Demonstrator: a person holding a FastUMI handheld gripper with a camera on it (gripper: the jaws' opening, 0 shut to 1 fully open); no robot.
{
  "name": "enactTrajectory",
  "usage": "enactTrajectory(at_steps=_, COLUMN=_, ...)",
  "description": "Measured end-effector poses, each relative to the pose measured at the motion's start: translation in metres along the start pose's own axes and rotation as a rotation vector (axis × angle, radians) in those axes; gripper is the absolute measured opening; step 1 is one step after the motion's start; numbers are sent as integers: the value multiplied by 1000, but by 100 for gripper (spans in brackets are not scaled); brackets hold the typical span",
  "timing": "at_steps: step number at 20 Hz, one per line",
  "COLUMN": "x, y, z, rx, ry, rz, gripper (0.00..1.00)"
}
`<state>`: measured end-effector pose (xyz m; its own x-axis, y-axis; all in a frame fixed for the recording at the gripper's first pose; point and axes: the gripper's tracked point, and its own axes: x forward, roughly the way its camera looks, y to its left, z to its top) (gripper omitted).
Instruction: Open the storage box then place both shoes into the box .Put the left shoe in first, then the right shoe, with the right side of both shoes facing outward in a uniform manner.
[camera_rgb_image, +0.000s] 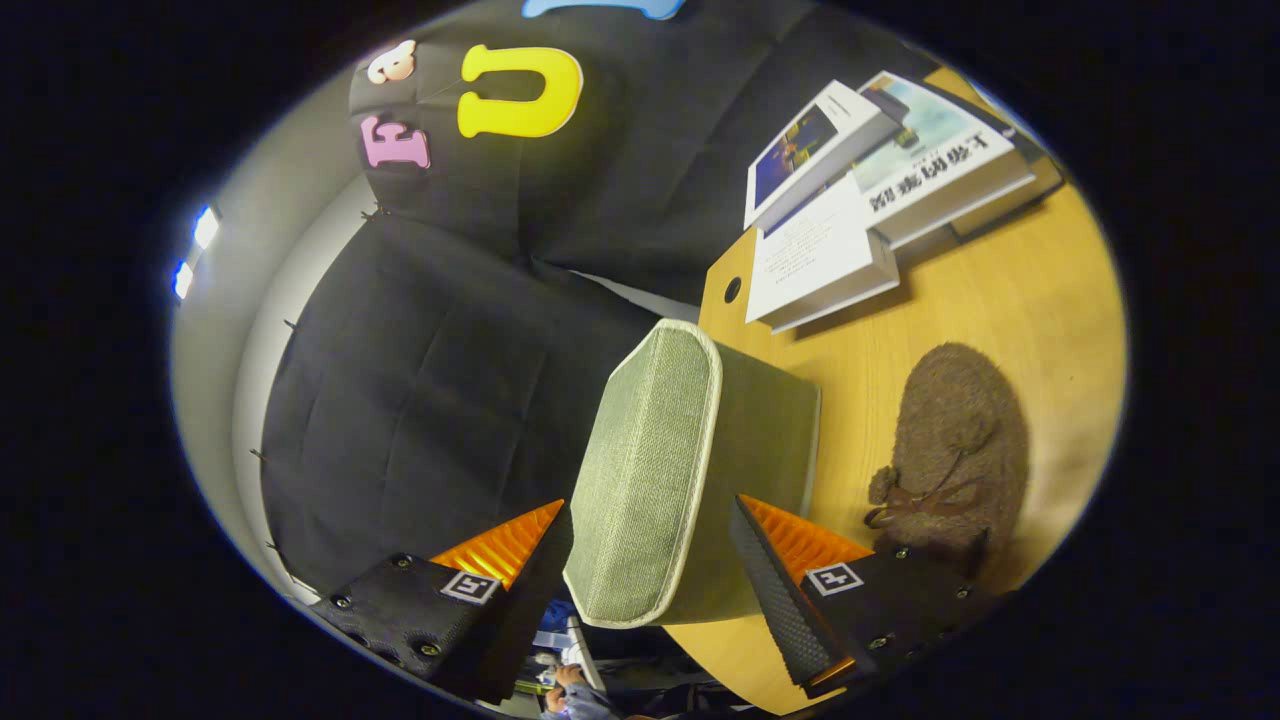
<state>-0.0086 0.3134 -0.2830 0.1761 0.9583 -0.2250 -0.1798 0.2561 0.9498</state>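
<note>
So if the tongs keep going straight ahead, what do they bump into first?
Most likely the green fabric storage box. It sits between the open tongs, whose fingers stand on either side of it. Depth is hard to judge, but nothing looks nearer.

Evenly lit and sharp at centre. Two glaring ceiling lights (195, 250) at nine o'clock. Soft shadows under the books (870, 200) on the tabletop (1000, 300). Heavy fisheye bending, dim toward rim.

Wooden table (1000, 290) holds stacked books (880, 190); black cloth wall (440, 380) behind.
</note>
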Motion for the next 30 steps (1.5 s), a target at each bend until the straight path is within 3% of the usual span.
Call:
enactTrajectory(at_steps=9, x=34, y=-24, z=-13, rx=111, ry=74, rz=94, gripper=95)
enactTrajectory(at_steps=11, x=28, y=-16, z=-11, rx=138, ry=69, rz=130, gripper=87)
enactTrajectory(at_steps=12, x=28, y=-8, z=-12, rx=156, ry=72, rz=162, gripper=75)
enactTrajectory(at_steps=14, x=22, y=2, z=-10, rx=145, ry=70, rz=217, gripper=69)
enactTrajectory(at_steps=15, x=19, y=3, z=-10, rx=134, ry=63, rz=223, gripper=57)
enactTrajectory(at_steps=16, x=15, y=7, z=-7, rx=139, ry=57, rz=239, gripper=31)
enactTrajectory(at_steps=18, x=11, y=10, z=-7, rx=155, ry=55, rz=249, gripper=18)
enactTrajectory(at_steps=25, x=4, y=47, z=-11, rx=124, ry=85, rz=264, gripper=18)
enactTrajectory(at_steps=30, x=18, y=28, z=-27, rx=39, ry=142, rz=107, gripper=18)
